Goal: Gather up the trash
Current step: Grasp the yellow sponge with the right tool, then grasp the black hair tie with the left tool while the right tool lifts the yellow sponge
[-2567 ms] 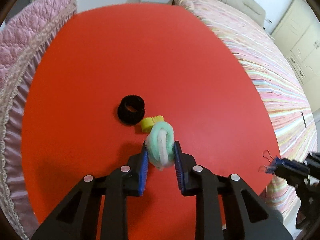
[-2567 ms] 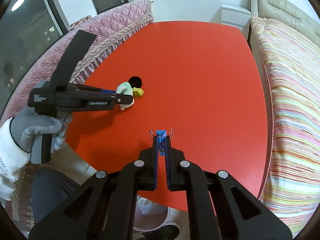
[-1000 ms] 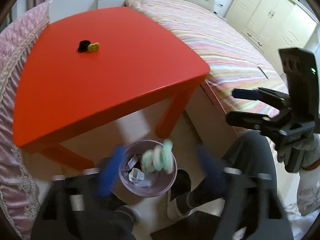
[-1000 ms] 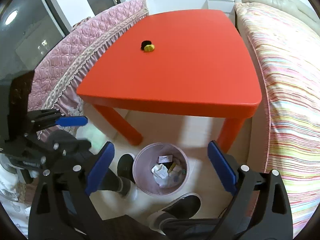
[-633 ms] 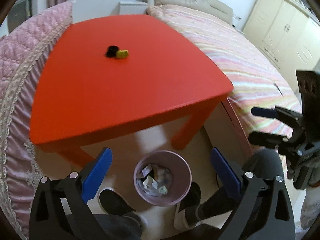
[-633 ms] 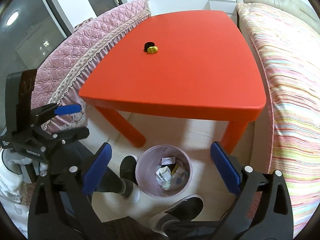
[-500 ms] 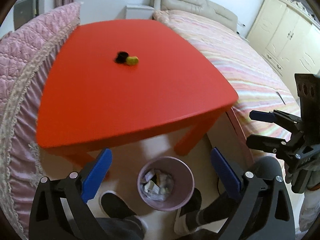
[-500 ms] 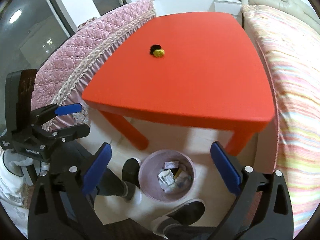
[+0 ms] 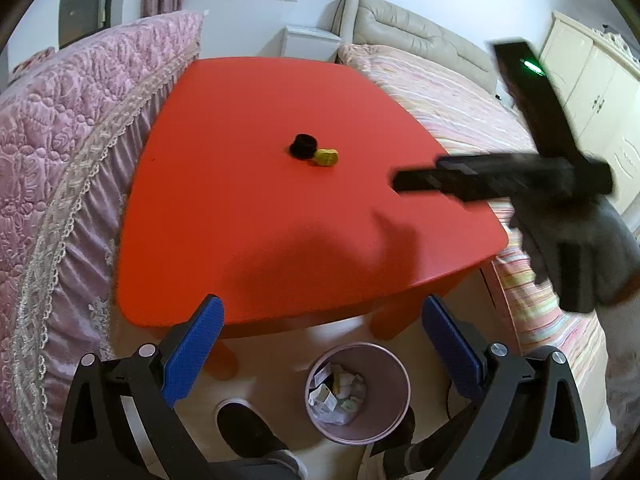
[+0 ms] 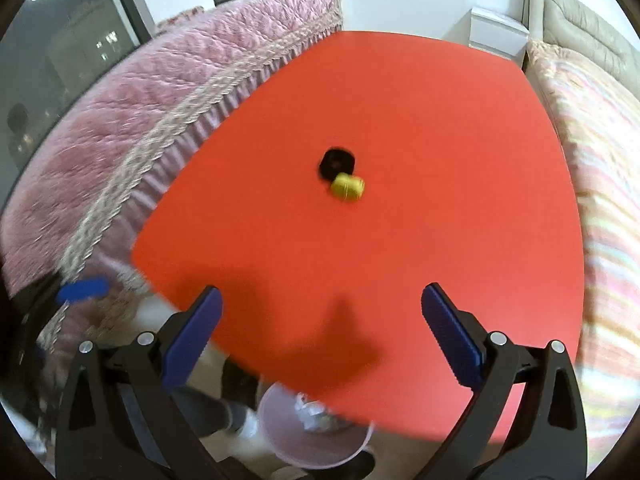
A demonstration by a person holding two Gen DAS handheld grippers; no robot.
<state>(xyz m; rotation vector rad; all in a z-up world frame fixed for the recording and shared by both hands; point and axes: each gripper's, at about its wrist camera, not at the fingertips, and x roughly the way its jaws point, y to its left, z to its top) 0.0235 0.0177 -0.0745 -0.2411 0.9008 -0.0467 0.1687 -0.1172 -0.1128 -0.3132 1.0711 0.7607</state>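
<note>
Both grippers have swung up from the bin toward the red worktop (image 10: 400, 120). The left gripper (image 9: 320, 344) and right gripper (image 10: 320, 328) have jaws spread wide, empty. The black ring (image 10: 337, 162) and yellow roll (image 10: 347, 187) now sit frame centre, touching; the pink bin (image 9: 384, 412) is low.

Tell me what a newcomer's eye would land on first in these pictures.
The big red table fills both views, with only a black ring and a yellow roll touching near its middle. On the floor below its near edge stands a pink bin holding crumpled scraps. The left gripper hangs wide open above that bin, and the right gripper, also open, points over the tabletop.
</note>
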